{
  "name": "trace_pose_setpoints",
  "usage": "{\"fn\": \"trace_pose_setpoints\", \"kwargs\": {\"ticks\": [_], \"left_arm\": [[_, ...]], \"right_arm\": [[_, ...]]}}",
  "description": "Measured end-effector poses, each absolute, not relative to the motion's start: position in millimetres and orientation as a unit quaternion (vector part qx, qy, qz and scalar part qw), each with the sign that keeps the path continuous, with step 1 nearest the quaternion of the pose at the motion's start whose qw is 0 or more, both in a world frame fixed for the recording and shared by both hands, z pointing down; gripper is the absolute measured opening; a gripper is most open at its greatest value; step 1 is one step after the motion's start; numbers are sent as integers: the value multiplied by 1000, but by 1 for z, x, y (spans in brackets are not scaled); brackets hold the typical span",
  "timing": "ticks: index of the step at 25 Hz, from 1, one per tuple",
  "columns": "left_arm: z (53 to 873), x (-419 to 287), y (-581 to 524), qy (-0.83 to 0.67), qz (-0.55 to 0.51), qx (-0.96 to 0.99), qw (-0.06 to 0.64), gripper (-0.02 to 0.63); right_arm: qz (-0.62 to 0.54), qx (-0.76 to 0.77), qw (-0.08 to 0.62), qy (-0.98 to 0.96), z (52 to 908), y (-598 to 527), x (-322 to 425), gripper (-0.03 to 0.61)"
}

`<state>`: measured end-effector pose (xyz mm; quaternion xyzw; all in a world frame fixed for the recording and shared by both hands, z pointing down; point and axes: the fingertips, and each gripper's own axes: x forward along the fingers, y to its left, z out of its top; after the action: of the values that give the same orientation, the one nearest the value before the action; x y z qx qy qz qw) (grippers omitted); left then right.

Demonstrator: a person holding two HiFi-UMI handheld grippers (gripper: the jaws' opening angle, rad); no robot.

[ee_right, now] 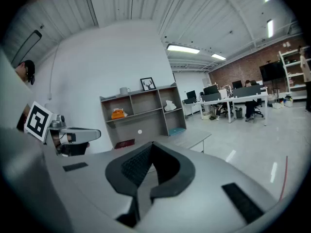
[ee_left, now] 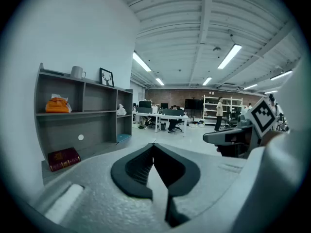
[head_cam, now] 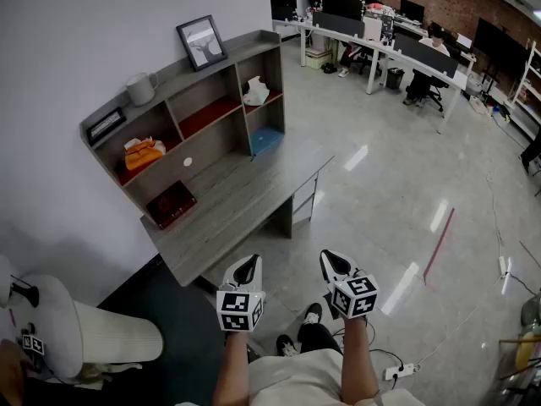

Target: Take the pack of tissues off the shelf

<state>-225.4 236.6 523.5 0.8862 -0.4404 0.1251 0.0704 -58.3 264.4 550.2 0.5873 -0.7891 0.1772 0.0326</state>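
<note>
1. The head view looks steeply down from above and behind the left gripper (head_cam: 246, 271) and right gripper (head_cam: 336, 266), well back from the shelf (head_cam: 194, 108) and table (head_cam: 245, 197).
2. Each gripper view looks almost level along its own jaws.
3. All three views share the shelf and the distant office desks (ee_left: 163, 118).

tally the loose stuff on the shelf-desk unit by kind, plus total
Mug: 1
Picture frames: 2
Red book: 1
Orange pack: 1
White crumpled thing: 1
Blue flat thing: 1
Red flat thing: 1
Total: 8
</note>
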Motion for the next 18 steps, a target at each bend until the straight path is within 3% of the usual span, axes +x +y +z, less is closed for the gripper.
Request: {"fn": "trace_pose_setpoints", "kwargs": {"ticks": [11,18], "left_arm": [[526,-217,232,-432,119,891,74,9],[512,-213,181,-446,125,882,88,9]], "right_arm": [[155,588,66,-791,549,255,-59,15],[153,583,43,-797,520,214,-56,15]]}}
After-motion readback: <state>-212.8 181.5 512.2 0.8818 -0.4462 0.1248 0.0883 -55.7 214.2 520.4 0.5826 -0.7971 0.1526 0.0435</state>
